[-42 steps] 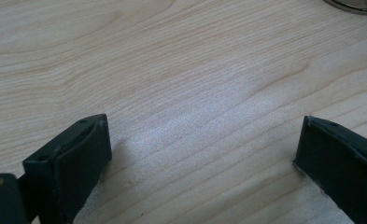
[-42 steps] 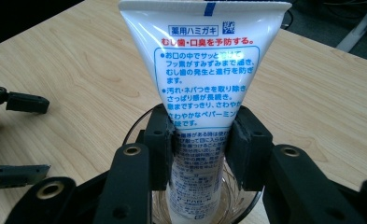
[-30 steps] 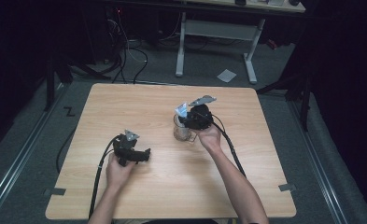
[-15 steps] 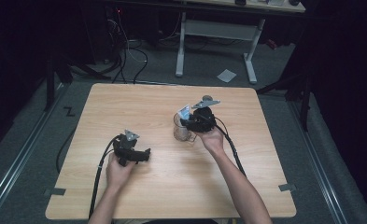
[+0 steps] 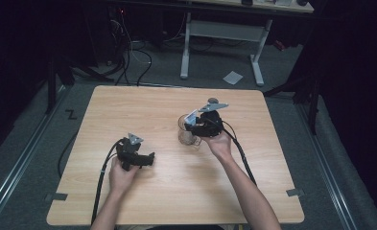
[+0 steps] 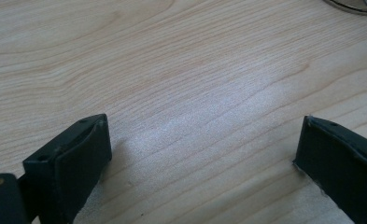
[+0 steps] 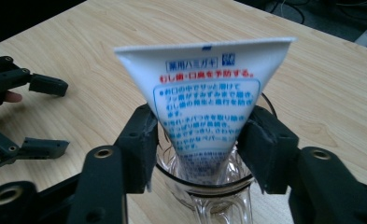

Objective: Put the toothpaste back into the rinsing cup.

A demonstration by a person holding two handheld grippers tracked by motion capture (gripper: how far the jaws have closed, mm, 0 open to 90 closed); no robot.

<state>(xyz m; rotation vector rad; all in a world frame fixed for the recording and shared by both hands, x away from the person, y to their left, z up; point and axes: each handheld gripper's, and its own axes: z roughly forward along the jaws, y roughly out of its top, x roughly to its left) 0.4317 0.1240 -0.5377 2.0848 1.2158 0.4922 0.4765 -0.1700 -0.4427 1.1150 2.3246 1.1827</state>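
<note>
One tube — apparently gripped (in glass).

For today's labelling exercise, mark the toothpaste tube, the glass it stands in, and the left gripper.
toothpaste tube [image 7: 204, 107], right gripper view, on its printed white body.
glass [image 7: 204, 186], right gripper view, on its front rim.
left gripper [image 6: 202, 154], left gripper view, midway between its open jaws' tips.

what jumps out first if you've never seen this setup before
The white toothpaste tube with blue and red print stands out first: it sits crimped end up in a clear glass near the middle of the wooden table, and the right gripper has its jaws closed on the tube's sides. Nearer the person, the left gripper rests low over bare wood with its jaws wide apart, holding nothing.
</note>
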